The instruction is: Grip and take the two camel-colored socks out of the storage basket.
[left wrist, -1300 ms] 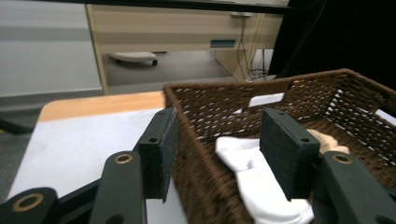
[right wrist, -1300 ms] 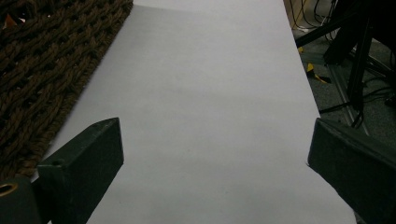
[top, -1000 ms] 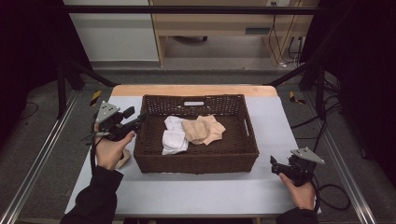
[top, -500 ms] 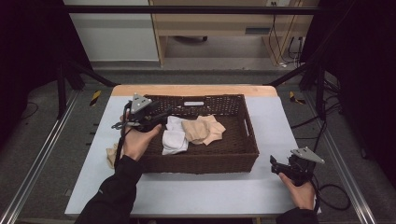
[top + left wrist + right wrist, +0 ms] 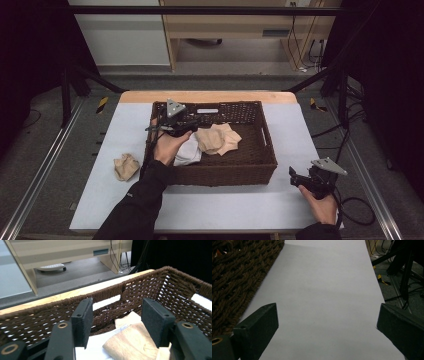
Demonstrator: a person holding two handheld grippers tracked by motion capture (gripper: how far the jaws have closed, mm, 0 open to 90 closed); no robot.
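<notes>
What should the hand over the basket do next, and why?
Probably lower the left gripper a little and close it on the tan cloth. Its jaws have just been opening and stand apart with nothing pinched, and the cloth lies right below them inside the basket. One crumpled tan cloth already sits out on the table, so this one likely goes next.

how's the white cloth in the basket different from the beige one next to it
The white cloth is plain white and lies toward the basket's left front; the beige cloth is tan and lies nearer the middle. The white cloth is partly hidden under the person's left hand, while the beige cloth lies mostly uncovered. Both are crumpled, and they touch.
</notes>
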